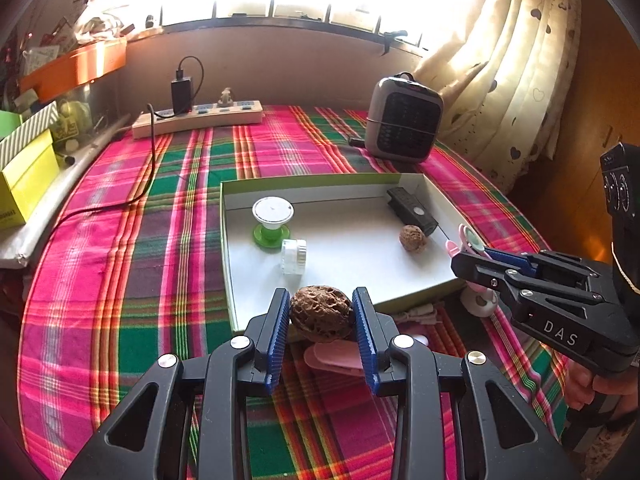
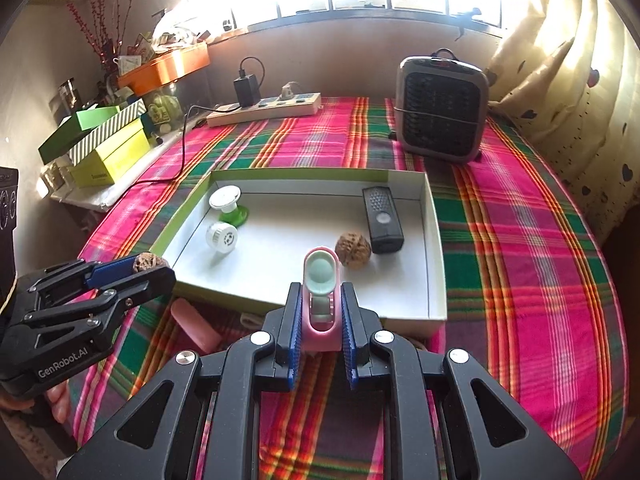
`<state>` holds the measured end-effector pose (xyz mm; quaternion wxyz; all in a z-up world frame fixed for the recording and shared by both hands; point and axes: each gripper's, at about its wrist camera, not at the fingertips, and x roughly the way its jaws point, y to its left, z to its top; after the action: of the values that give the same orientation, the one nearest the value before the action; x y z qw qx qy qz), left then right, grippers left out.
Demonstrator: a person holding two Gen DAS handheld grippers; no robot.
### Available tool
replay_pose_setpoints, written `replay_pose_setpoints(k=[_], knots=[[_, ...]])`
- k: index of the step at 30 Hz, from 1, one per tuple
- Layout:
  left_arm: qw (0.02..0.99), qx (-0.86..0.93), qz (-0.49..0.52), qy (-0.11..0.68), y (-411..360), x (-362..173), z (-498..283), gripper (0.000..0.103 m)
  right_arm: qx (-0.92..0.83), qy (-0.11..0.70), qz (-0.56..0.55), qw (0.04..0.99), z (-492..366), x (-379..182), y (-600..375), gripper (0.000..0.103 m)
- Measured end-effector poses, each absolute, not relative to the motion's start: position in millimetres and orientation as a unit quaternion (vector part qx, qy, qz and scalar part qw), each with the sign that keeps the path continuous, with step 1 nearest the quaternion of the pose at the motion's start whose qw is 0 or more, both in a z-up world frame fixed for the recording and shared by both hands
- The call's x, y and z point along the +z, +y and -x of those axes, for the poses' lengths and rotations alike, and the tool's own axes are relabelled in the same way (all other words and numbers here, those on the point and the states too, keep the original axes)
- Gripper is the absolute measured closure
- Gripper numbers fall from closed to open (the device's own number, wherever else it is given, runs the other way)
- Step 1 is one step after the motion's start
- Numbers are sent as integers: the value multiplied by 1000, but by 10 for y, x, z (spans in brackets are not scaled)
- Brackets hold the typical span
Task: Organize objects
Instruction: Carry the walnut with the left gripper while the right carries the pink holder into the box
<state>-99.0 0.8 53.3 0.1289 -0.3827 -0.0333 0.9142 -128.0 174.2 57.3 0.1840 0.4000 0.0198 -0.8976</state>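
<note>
My left gripper [image 1: 321,312] is shut on a brown walnut [image 1: 320,312], held just above the near rim of the white shallow box [image 1: 352,256]. My right gripper [image 2: 321,312] is shut on a pink clip-like gadget [image 2: 321,280] with a pale green round top, held over the box's near edge. In the right wrist view the left gripper [image 2: 148,270] shows at the left with its walnut [image 2: 147,262]. Inside the box lie a second walnut [image 2: 353,250], a black remote-like device [image 2: 382,220], a green-and-white spool [image 2: 228,204] and a small white jar [image 2: 222,238].
A pink flat piece [image 2: 196,330] and a white round item [image 1: 480,300] lie on the plaid cloth in front of the box. A small heater [image 2: 440,108], a power strip [image 2: 264,110] with a charger, and stacked yellow-green boxes [image 2: 108,156] stand at the back and left.
</note>
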Motion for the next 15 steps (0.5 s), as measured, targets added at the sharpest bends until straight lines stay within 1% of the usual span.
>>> replay_pose_setpoints(k=[6, 15], knots=[[122, 915, 383, -33, 7, 527, 1121, 73, -894, 25, -403, 196, 1478, 591, 1655, 85], [115, 914, 388, -35, 15, 487, 1260, 73, -877, 0, -427, 221, 1839, 530, 1606, 85]])
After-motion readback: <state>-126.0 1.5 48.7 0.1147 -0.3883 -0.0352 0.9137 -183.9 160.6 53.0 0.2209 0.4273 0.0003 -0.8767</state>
